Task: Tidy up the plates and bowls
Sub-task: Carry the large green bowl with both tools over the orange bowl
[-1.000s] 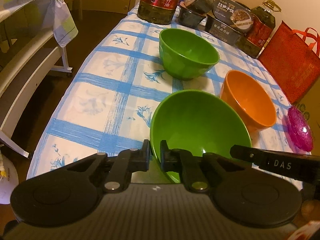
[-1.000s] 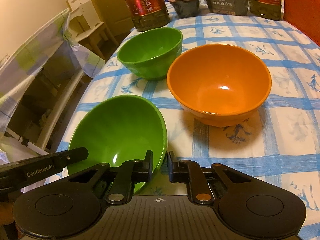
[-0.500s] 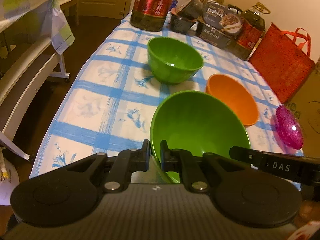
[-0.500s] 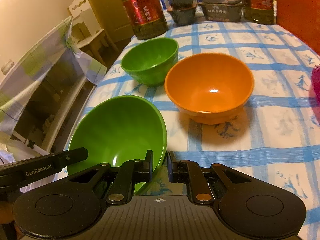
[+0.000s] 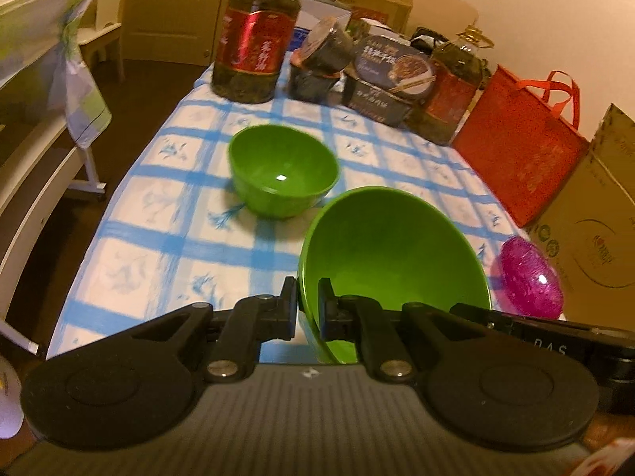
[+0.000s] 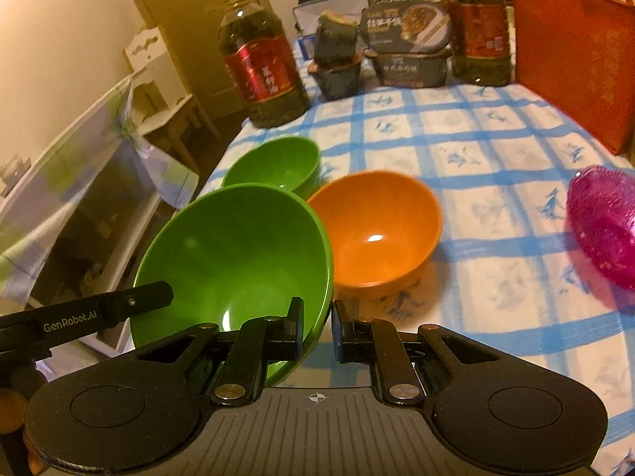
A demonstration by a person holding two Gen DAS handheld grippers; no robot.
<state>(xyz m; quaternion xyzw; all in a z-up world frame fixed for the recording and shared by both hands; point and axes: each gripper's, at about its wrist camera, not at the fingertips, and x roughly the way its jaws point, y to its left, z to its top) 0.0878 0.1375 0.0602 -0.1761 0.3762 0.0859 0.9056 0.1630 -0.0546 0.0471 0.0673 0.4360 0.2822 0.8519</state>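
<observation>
A large green bowl (image 5: 393, 254) is held tilted above the table by both grippers. My left gripper (image 5: 307, 305) is shut on its near rim. My right gripper (image 6: 317, 325) is shut on the rim at the other side of the same bowl (image 6: 234, 261). A smaller green bowl (image 5: 283, 174) stands upright on the checked tablecloth (image 5: 166, 246) beyond it, and also shows in the right wrist view (image 6: 274, 162). An orange bowl (image 6: 377, 234) stands upright just right of the held bowl; in the left wrist view the held bowl hides it. A pink glittery bowl (image 6: 603, 222) lies tilted at the table's right edge.
Two big oil bottles (image 5: 256, 39) (image 6: 480, 27), stacked food tubs (image 6: 408, 47) and cardboard boxes (image 5: 595, 230) crowd the table's far end. A red bag (image 5: 520, 139) stands at the right. A white chair with a cloth (image 6: 99, 166) is off the left edge.
Both grippers have lifted the large green bowl up and back from the table. The other bowls now look smaller and farther. The orange bowl has gone out of sight in the left wrist view.
</observation>
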